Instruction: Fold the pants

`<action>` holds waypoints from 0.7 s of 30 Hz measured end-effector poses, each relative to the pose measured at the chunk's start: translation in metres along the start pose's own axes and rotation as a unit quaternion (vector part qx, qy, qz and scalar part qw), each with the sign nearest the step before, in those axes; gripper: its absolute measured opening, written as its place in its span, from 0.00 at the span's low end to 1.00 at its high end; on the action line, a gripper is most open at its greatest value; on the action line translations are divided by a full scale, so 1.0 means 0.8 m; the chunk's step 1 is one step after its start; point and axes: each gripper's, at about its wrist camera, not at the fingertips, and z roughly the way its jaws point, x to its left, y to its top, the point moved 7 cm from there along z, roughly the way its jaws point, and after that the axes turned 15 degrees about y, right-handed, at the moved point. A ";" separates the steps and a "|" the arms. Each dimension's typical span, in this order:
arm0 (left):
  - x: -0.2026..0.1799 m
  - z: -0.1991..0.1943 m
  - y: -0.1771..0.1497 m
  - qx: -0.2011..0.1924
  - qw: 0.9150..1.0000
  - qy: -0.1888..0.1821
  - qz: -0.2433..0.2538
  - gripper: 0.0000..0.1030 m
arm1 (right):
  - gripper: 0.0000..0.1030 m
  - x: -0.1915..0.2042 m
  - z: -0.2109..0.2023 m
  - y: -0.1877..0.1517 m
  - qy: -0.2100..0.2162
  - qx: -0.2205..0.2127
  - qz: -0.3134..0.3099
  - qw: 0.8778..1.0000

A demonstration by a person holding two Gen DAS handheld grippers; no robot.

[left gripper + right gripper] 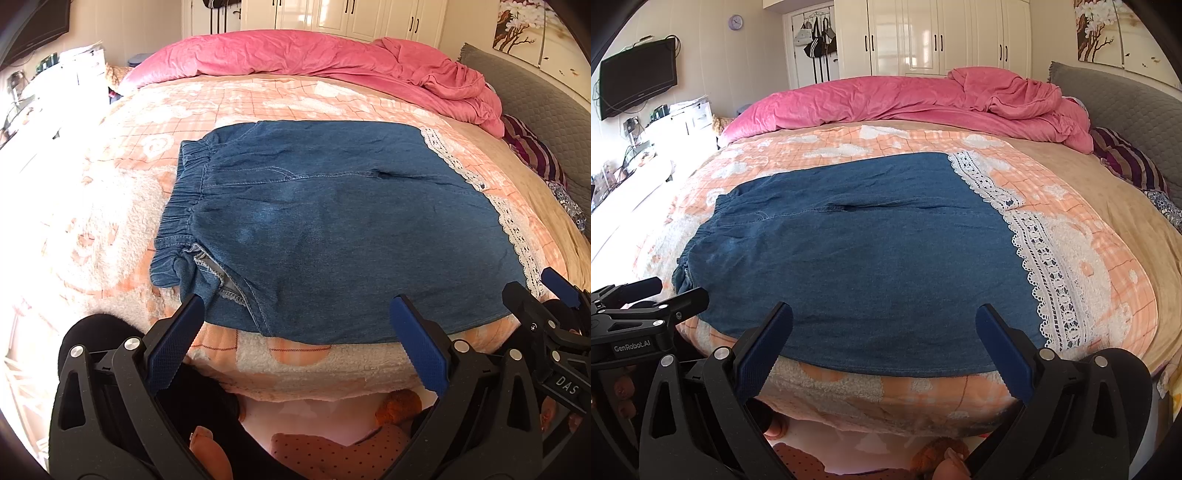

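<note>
Nearest, the left gripper (297,314) and the right gripper (884,321) hover at the front edge of the bed (871,398), each with its blue fingers (177,343) spread wide and holding nothing. Just beyond them the denim pants (857,266) lie flat on the peach blanket (1071,206), elastic waistband (184,192) to the left, white lace hem (1045,258) to the right. Farther back sits a rumpled pink duvet (923,99), then white wardrobes (945,37).

Home bedroom, bed (1071,258), pink duvet (905,103), white wardrobes (923,37)
</note>
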 end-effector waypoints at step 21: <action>-0.006 0.014 0.011 0.003 1.000 -0.009 0.005 0.92 | 0.96 -0.007 0.014 0.010 -0.002 0.007 -0.003 1.000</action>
